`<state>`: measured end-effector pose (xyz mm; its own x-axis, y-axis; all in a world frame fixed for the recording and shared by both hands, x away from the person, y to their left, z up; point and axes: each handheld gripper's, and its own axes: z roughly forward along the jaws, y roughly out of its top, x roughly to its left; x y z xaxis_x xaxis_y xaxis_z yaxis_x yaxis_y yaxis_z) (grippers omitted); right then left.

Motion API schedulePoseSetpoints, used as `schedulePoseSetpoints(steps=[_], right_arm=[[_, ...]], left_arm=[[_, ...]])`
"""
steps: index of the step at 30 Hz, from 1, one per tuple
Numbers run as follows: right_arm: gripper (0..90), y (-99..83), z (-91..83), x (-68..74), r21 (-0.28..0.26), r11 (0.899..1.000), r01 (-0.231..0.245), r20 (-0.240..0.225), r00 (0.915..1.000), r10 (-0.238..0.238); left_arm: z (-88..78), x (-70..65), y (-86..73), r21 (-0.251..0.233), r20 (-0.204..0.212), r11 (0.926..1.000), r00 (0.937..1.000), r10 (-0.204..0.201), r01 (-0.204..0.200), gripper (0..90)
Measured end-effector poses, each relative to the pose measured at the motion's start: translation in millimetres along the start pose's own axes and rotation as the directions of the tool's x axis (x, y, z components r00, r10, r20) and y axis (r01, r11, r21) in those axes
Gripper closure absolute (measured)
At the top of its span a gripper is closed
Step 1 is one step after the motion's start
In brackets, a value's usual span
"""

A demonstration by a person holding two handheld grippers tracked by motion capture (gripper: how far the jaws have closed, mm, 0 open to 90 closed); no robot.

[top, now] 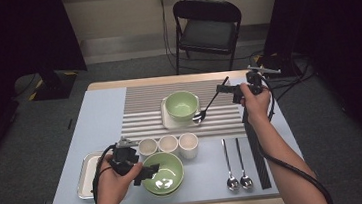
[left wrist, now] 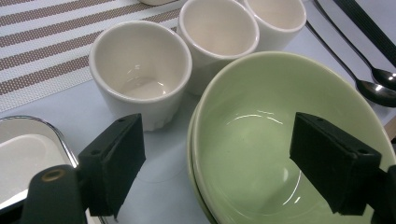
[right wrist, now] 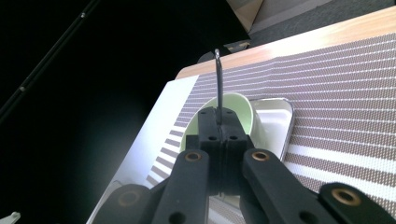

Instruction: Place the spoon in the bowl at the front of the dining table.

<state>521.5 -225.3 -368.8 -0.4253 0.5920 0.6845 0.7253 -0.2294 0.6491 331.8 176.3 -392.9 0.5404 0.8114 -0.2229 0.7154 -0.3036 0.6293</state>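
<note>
My right gripper (top: 225,89) is shut on the handle of a metal spoon (top: 208,104), held slanted above the striped placemat (top: 139,111). The spoon's bowl end hangs by the right rim of a green bowl (top: 181,104) on a small white tray (top: 168,121). In the right gripper view the thin handle (right wrist: 218,79) stands up from the pressed jaws (right wrist: 218,123), with the green bowl (right wrist: 240,112) behind. My left gripper (top: 149,172) is open at the near-left rim of two stacked green bowls (top: 166,174). One pad (left wrist: 114,165) sits outside that stack (left wrist: 261,126), the other over its inside.
Three white cups (top: 168,144) stand in a row behind the stacked bowls. A metal tray (top: 86,174) lies at the near left. Two spoons (top: 236,167) lie at the near right beside a black strip (top: 255,150). A folding chair (top: 207,29) stands beyond the table.
</note>
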Motion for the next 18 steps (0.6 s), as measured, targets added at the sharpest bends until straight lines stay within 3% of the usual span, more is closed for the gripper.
schedulePoseSetpoints(steps=[18], right_arm=[[90.0, 2.8, 22.2, 3.0, -0.029, 1.0, 0.001, 0.023, 0.9997, 0.0]], left_arm=[[-5.4, 4.7, -2.0, -0.034, 0.016, 0.9993, 0.9998, -0.015, 0.016, 17.7]])
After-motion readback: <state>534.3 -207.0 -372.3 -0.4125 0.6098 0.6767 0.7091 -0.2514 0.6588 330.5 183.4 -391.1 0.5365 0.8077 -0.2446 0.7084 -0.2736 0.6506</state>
